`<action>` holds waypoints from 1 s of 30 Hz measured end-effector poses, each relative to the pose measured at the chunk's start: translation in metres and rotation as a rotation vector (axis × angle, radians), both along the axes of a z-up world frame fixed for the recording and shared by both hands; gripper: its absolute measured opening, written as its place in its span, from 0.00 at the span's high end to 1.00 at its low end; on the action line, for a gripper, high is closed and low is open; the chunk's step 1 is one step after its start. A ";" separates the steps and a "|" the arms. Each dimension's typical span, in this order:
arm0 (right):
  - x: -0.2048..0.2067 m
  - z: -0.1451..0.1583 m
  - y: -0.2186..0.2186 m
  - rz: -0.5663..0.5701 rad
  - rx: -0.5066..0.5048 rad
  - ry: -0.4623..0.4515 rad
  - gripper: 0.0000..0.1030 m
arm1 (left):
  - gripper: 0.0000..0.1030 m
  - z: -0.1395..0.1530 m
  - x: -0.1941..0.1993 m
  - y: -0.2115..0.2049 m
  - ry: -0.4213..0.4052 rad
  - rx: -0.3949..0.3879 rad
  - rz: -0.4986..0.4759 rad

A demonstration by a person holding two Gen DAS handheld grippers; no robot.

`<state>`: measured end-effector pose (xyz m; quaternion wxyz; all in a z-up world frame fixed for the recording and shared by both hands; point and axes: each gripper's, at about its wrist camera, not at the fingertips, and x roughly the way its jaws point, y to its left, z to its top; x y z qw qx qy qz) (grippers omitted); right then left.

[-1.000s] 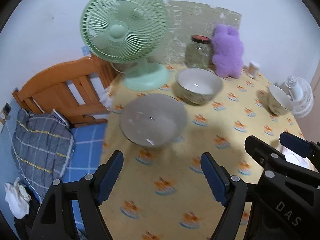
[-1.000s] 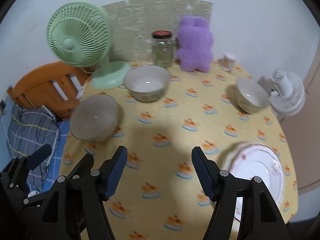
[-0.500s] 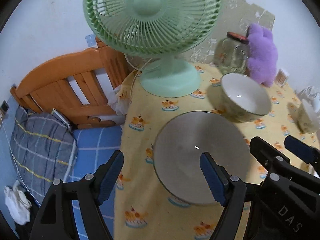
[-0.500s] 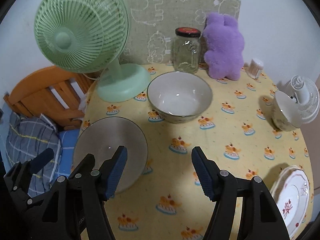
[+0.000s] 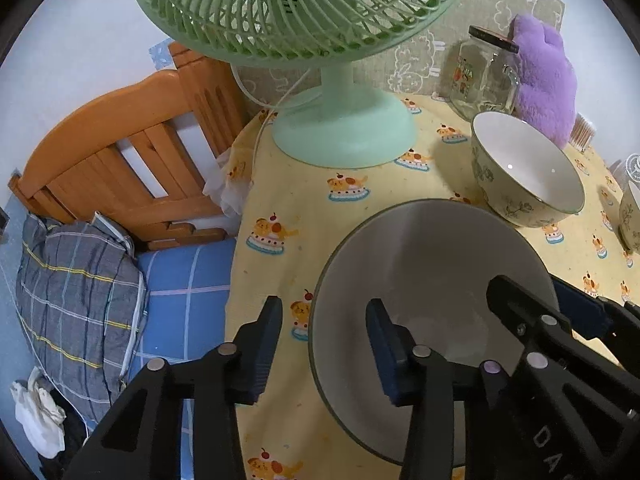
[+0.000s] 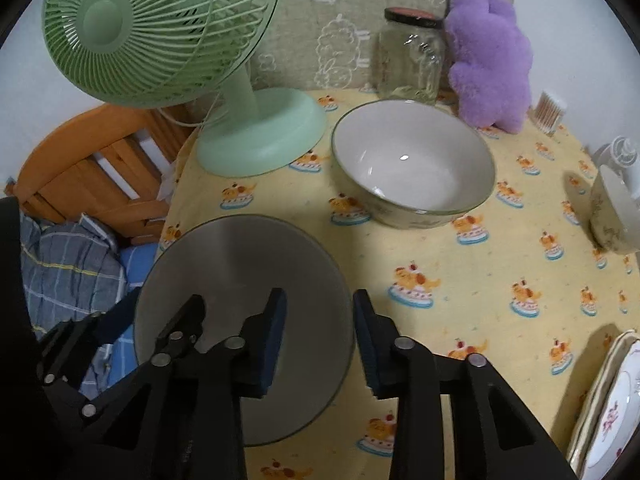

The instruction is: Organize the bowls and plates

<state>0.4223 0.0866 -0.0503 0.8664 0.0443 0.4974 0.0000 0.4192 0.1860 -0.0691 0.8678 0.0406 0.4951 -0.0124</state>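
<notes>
A plain grey bowl (image 5: 432, 264) (image 6: 240, 264) stands near the table's left edge, right under both grippers. My left gripper (image 5: 324, 304) straddles its left rim, one finger outside and one inside. Its jaws are closing, with a gap still showing on both sides of the wall. My right gripper (image 6: 319, 294) straddles the right rim the same way, also closing, and its pads are not pressing. A big floral bowl (image 5: 528, 172) (image 6: 412, 160) sits behind the grey one. A smaller floral bowl (image 6: 612, 216) is at the right, and stacked plates (image 6: 608, 412) lie at the near right edge.
A green fan (image 5: 344, 128) (image 6: 260, 136) stands close behind the grey bowl. A glass jar (image 6: 408, 60), a purple plush toy (image 6: 488, 56) and a small white fan (image 6: 620, 152) line the back. Left of the yellow tablecloth (image 6: 480, 280) the table drops off to a wooden bed frame (image 5: 120, 160).
Both grippers have come forward and down onto the grey bowl, which now fills the lower part of both views. Both pairs of jaws have narrowed around its opposite rims.
</notes>
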 end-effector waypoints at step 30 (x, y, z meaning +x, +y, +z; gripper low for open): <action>-0.040 0.015 -0.030 -0.010 0.027 0.077 0.69 | 0.65 0.013 -0.041 -0.028 0.070 -0.080 -0.052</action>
